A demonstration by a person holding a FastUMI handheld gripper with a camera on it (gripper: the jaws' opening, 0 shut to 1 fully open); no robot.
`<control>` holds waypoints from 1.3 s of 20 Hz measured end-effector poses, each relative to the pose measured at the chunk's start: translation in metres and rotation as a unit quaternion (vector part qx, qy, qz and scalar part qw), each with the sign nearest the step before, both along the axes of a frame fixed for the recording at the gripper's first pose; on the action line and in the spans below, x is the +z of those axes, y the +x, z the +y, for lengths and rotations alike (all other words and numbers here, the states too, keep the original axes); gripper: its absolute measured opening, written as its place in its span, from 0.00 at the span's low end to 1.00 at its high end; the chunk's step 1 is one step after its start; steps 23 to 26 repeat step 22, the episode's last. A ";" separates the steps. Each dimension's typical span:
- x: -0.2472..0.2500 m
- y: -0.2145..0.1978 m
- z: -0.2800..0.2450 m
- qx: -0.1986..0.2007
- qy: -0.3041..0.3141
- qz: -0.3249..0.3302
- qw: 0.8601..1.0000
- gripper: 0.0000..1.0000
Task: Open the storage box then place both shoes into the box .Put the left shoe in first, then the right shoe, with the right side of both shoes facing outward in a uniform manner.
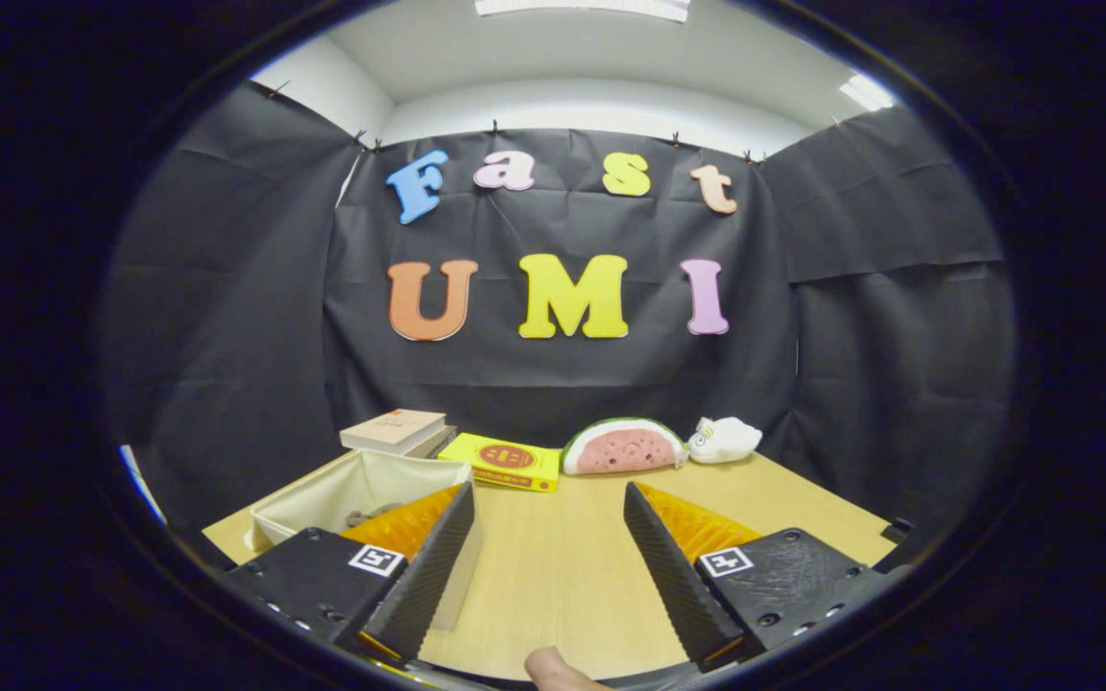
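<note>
Nearest the camera, a fingertip [553, 669] shows at the base of the tool [548, 537], whose fingers stand wide apart over bare desk [563, 566], gripping nothing. Just beside and behind the left finger sits the open storage box [342, 494], with something dark lying inside. Farther back lie a yellow book [507, 461], stacked books [397, 431], a watermelon plush [622, 447] and a white plush [724, 439] near the wall.
</note>
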State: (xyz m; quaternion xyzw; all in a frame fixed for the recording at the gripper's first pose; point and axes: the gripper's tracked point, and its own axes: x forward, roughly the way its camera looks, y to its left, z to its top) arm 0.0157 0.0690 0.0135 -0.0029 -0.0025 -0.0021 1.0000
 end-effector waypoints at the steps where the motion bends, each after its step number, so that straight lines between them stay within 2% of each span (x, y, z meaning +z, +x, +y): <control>1: 0.003 -0.002 -0.005 -0.002 -0.005 -0.008 1.000 0.95; 7: 0.016 -0.020 -0.023 -0.012 0.004 -0.058 0.998 0.95; 13: -0.005 -0.016 -0.025 -0.025 -0.020 -0.046 0.998 0.95; 26: -0.015 -0.008 -0.041 -0.041 -0.005 -0.033 0.999 0.95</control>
